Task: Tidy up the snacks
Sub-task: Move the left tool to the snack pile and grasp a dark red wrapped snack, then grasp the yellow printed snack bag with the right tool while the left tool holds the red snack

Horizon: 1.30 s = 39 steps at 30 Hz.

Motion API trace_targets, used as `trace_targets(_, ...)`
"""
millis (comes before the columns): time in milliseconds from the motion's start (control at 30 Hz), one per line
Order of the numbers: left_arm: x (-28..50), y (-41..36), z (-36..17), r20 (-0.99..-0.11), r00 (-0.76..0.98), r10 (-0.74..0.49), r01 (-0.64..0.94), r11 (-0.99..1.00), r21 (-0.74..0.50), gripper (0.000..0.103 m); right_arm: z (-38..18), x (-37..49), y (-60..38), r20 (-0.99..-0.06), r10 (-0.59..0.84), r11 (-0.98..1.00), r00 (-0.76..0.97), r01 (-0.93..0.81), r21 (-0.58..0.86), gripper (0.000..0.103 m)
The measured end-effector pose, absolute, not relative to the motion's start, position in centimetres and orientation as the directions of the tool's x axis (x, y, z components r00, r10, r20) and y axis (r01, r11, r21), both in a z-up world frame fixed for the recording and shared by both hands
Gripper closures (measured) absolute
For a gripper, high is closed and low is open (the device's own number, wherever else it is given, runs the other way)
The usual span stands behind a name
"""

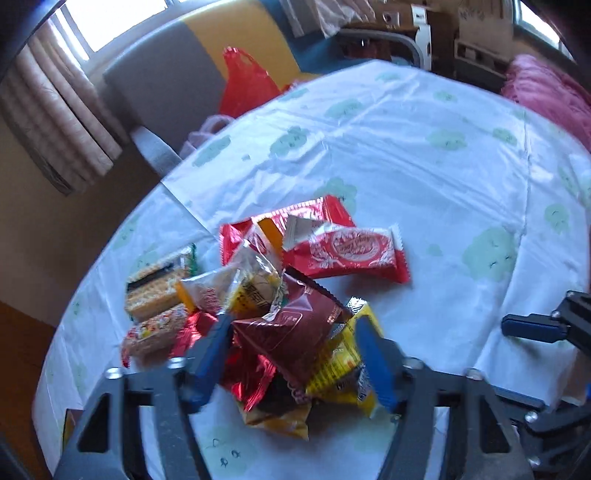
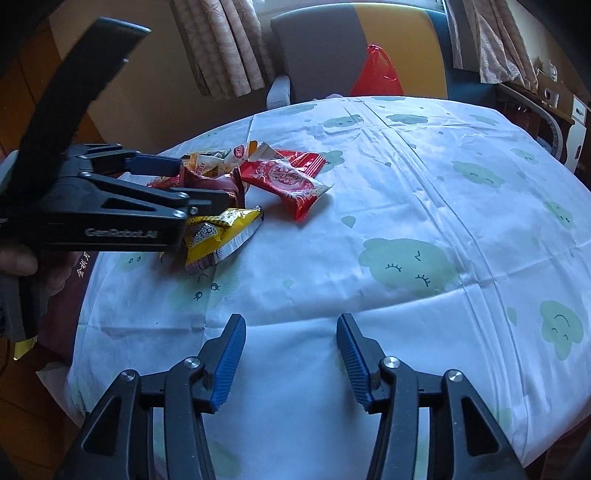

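A pile of snack packets (image 1: 266, 295) lies on a white tablecloth with green clouds (image 1: 424, 166). My left gripper (image 1: 295, 332) is open, its blue fingers on either side of a dark red packet (image 1: 291, 328), above a yellow packet (image 1: 343, 358). A red-and-white packet (image 1: 347, 253) lies at the pile's far side. In the right wrist view the left gripper (image 2: 199, 184) hovers over the pile, with the yellow packet (image 2: 218, 236) and the red-and-white packet (image 2: 288, 181) beside it. My right gripper (image 2: 291, 336) is open and empty over bare cloth.
A grey, yellow and blue chair (image 1: 192, 62) with a red plastic bag (image 1: 247, 85) stands behind the table. Curtains (image 1: 55, 122) hang at the left. A pink cloth (image 1: 550, 92) lies at the far right. Cardboard boxes (image 1: 443, 22) stand behind.
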<state>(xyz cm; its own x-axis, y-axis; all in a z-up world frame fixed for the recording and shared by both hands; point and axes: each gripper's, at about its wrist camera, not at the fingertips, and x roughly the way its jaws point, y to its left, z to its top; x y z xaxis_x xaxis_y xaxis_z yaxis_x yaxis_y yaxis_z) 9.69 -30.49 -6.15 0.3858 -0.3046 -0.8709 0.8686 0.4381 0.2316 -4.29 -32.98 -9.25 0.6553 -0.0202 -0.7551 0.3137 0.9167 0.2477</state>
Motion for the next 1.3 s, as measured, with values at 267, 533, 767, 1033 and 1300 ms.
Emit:
trace_targets(267, 8.8, -26.5, -2.7, -0.809, 0.349, -0.473, 0.809, 0.588, 0.005, 0.060, -9.3, -4.3, -32.9, -0.746, -0.021, 0.920, 0.666, 0.305, 0.246, 0.050)
trace_targets(533, 3.4, -19.0, -4.1, -0.815, 0.383, -0.435, 0.741, 0.672, -0.011, 0.059, -9.3, -4.2, -32.0, -0.744, -0.052, 0.940, 0.666, 0.285, 0.190, 0.044)
trace_targets(767, 1.3, -15.1, -8.7, -0.855, 0.352, -0.380, 0.674, 0.737, -0.050, 0.071, -9.1, -3.7, -31.8, -0.772, -0.045, 0.954, 0.635, 0.256, 0.154, 0.044)
trace_targets(1033, 1.1, -13.8, -8.8, -0.839, 0.351, -0.416, 0.643, 0.758, -0.107, 0.075, -5.3, -0.8, -29.9, -0.757, 0.095, 0.991, 0.646, 0.014, 0.136, 0.042)
trace_targets(1300, 1.7, -13.4, -8.9, -0.831, 0.343, -0.438, 0.629, 0.764, -0.143, 0.077, -4.8, 5.8, -26.7, -0.828, 0.112, 0.963, 0.550, -0.266, -0.047, 0.042)
